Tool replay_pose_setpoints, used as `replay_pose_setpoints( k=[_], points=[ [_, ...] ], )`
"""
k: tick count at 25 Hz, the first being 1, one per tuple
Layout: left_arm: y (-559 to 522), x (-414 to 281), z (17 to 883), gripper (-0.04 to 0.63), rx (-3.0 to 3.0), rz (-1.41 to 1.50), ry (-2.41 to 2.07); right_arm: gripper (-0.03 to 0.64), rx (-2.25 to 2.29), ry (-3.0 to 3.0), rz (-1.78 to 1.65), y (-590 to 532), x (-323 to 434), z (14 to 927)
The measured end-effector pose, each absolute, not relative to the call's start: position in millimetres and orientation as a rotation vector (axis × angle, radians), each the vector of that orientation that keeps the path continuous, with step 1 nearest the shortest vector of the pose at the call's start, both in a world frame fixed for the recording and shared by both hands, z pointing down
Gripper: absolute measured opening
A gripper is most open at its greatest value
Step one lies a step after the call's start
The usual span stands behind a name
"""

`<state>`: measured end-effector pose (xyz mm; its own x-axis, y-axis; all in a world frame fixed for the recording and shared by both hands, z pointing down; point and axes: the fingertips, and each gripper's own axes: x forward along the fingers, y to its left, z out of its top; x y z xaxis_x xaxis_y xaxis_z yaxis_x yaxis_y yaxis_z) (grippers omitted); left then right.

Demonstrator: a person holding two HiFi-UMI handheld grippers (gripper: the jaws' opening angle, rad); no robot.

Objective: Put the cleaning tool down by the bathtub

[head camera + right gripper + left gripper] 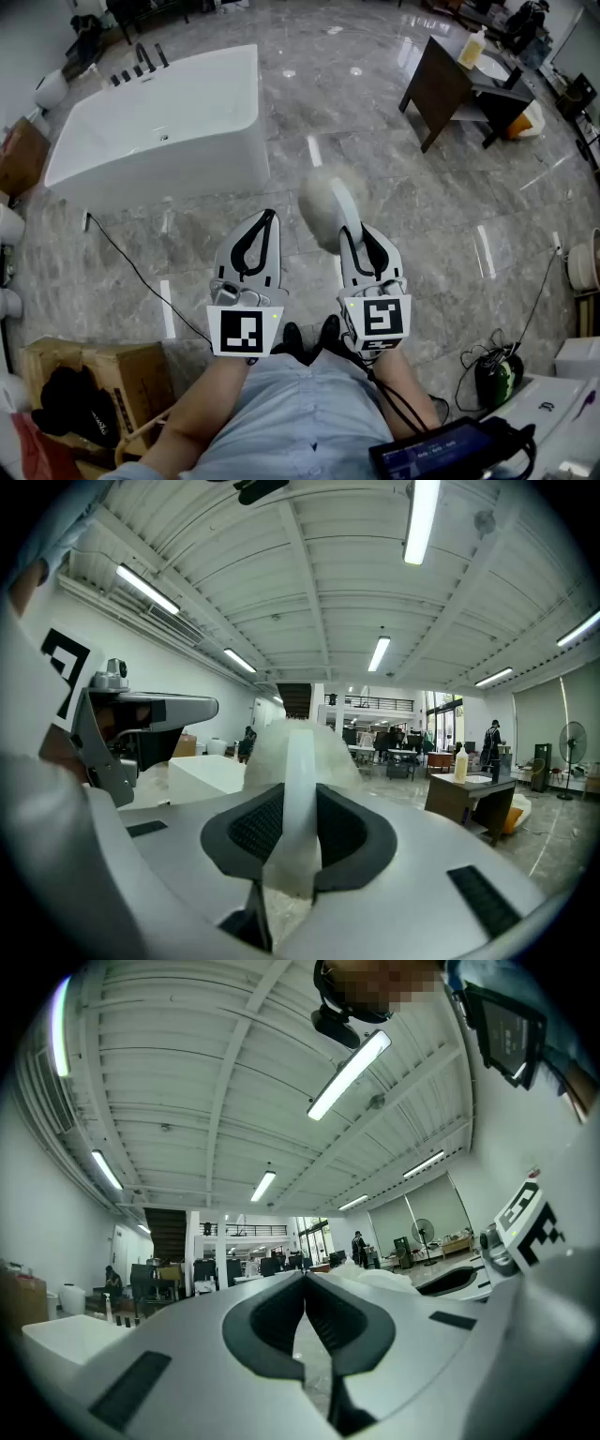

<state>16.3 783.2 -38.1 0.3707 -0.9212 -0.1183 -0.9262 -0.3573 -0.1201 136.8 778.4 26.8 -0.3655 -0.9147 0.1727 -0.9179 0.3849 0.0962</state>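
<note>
Now we are clamping the cleaning tool lengthwise in the right gripper, jaws on its handle; the bathtub is lying ahead-left, past the closed, empty left gripper

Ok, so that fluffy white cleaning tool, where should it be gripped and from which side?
Take the cleaning tool by its slim white handle, not the fluffy head. Come from the handle's free end, in line with it, as the right hand-held gripper does now: the handle fits between the pads, while the head looks wide and soft and would likely squash.
</note>
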Motion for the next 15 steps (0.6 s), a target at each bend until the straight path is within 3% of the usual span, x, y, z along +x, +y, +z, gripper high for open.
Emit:
replay_pose_setpoints(
  k=[15],
  points=[
    [756, -23, -36, 0.017, -2.467, 0.055, 1.666, 0.097, 1.667, -2.432, 0.042, 752, 109, 32]
  ],
)
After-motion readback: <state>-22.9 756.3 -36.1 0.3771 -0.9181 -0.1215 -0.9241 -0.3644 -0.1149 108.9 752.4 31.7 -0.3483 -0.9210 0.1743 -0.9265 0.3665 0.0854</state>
